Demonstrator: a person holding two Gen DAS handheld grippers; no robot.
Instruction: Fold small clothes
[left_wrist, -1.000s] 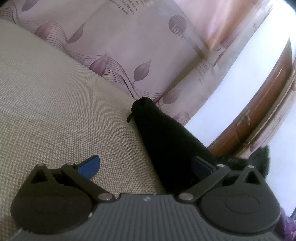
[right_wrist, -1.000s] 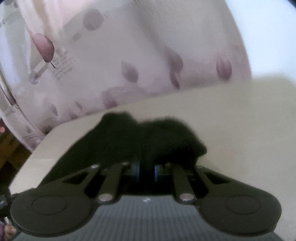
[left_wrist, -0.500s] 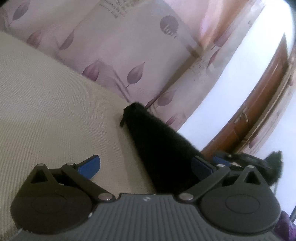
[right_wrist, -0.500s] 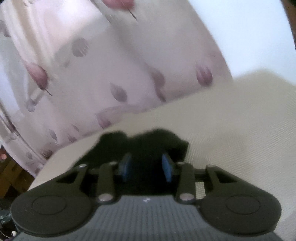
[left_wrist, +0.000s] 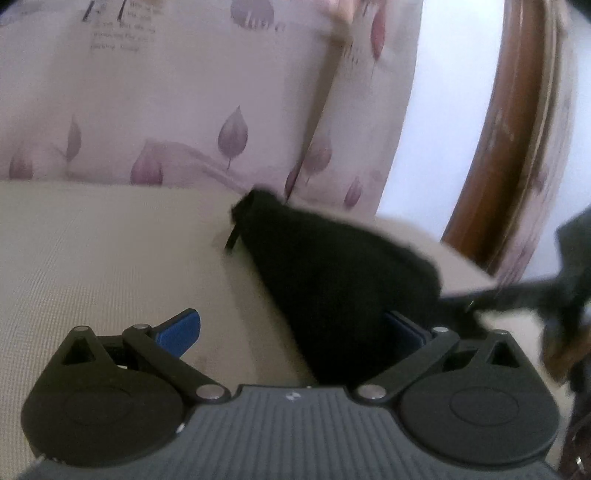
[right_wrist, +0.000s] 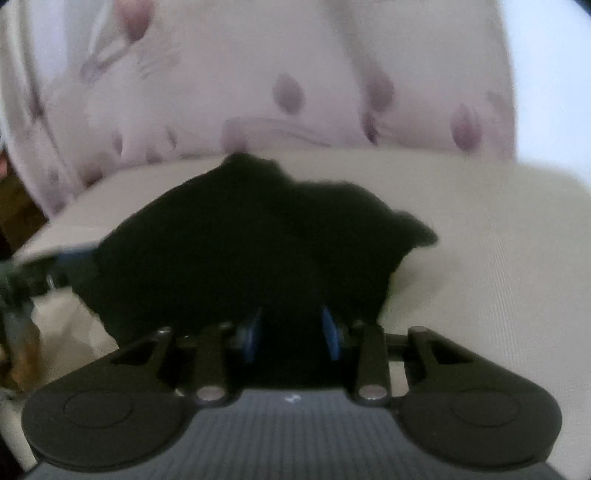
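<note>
On the woven beige bench (left_wrist: 92, 258), a fuzzy black garment (left_wrist: 332, 273) is spread between the parted left gripper (left_wrist: 291, 332) fingers; the right gripper (right_wrist: 291, 332) fingers, lately opening, flank it unclamped.

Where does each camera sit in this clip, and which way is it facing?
Left wrist: sits on the left gripper, looking forward and slightly down over the beige surface toward the leaf-print curtain; its own jaws stand wide, the black garment by its right finger.
Right wrist: sits on the right gripper, facing the same curtain; its narrowly parted fingers have the garment between them, jaws just closing a little.
Shared: garment, surface, curtain; each sees the other gripper, blurred, at its frame edge.
</note>
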